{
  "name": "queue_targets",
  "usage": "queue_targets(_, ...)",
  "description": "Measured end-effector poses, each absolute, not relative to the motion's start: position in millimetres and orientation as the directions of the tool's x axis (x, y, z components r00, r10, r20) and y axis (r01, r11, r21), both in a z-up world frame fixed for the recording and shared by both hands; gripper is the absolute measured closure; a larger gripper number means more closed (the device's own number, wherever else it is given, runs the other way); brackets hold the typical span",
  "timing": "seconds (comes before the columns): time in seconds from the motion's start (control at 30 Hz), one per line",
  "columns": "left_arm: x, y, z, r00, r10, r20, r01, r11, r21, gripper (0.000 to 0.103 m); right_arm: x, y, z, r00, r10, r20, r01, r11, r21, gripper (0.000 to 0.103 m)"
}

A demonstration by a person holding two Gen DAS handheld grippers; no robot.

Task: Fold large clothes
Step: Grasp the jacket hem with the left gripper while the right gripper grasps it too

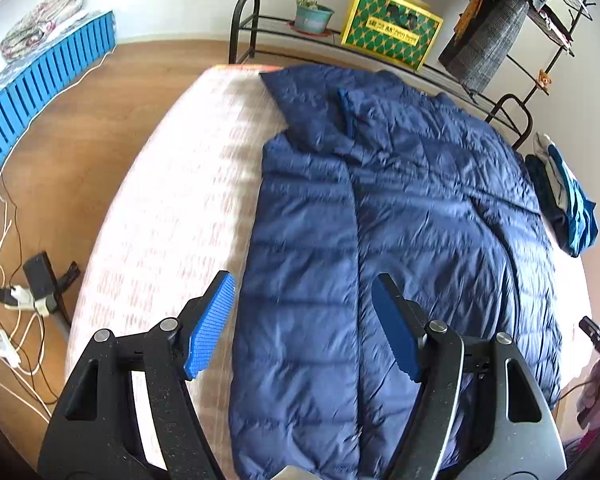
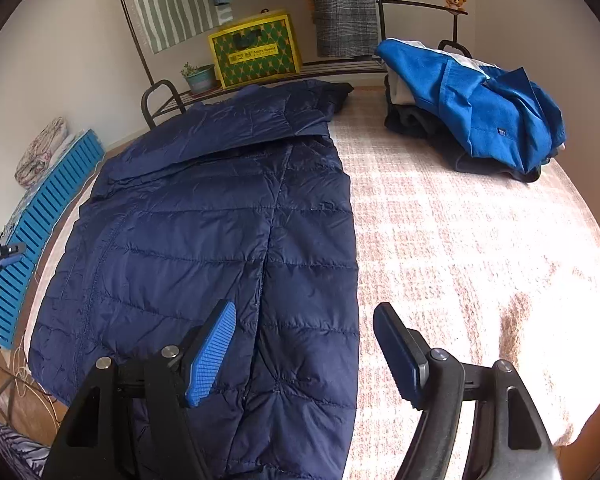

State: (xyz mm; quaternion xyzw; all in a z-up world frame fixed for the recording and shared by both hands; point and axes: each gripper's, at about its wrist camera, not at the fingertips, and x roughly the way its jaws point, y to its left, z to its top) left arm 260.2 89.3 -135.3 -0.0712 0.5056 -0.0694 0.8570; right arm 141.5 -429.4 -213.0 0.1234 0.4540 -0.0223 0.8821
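Although the navy-blue quilted puffer jacket [image 2: 204,240] already lies spread flat on the bed with the pale pink woven cover [image 2: 480,240], it looks only partly folded. Both long sides appear turned in toward a middle seam, and a sleeve or top flap lies across its far end, so by my reading the narrowing folds are done. What is left, I judge, is to fold the long strip across itself, hem toward collar, into a compact bundle.

The left gripper [image 1: 304,328] hangs over the jacket's near left edge, jaws standing wide apart with nothing between the pads; one pad is over bare bed cover, the other over the quilting. The right gripper [image 2: 304,352] hangs over the jacket's near right edge, jaws likewise wide and empty, straddling the line where fabric meets the cover. Neither holds the jacket.

Well to the right of the jacket, at the far corner of the bed, sits a heap of bright blue and dark clothes [image 2: 480,116]. Beyond the jacket's far end stands a black metal rack [image 2: 156,100] with a yellow-and-green patterned box [image 2: 256,48].
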Motion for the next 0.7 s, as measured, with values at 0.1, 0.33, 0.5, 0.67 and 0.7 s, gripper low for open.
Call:
queue_targets(0.1,226.2,103.7,-158.8,0.427,-0.182,-0.886,0.035,0.982,-0.185,0.030,125.8,-440.0,-222.9,0.565,0.067,-0.822,0.177,0.963,0.201,0.022)
queue_targets(0.33,177.6,132.8,-207.4,0.300,-0.284,-0.911,-0.056,0.948,-0.314,0.030,96.1,-453.5,-249.0,0.495,0.200,-0.846,0.195,0.923,0.333,0.022)
queue_targets(0.5,159.3,139.7,-222.6,0.271,-0.362,-0.892,-0.083,0.914,-0.396,0.030,84.3,-447.0,-262.8,0.461,0.256,-0.850,0.165,0.916,0.365,0.022)
queue_targets(0.67,153.6,130.5,-227.5,0.246,-0.417,-0.875,-0.059,0.895,-0.443,0.044,86.4,-430.2,-269.0,0.431,0.335,-0.838,0.108,0.903,0.416,0.028)
queue_targets(0.7,153.5,127.2,-226.7,0.250,-0.411,-0.877,-0.044,0.900,-0.434,0.052,87.8,-426.2,-270.9,0.422,0.351,-0.836,0.095,0.900,0.426,0.029)
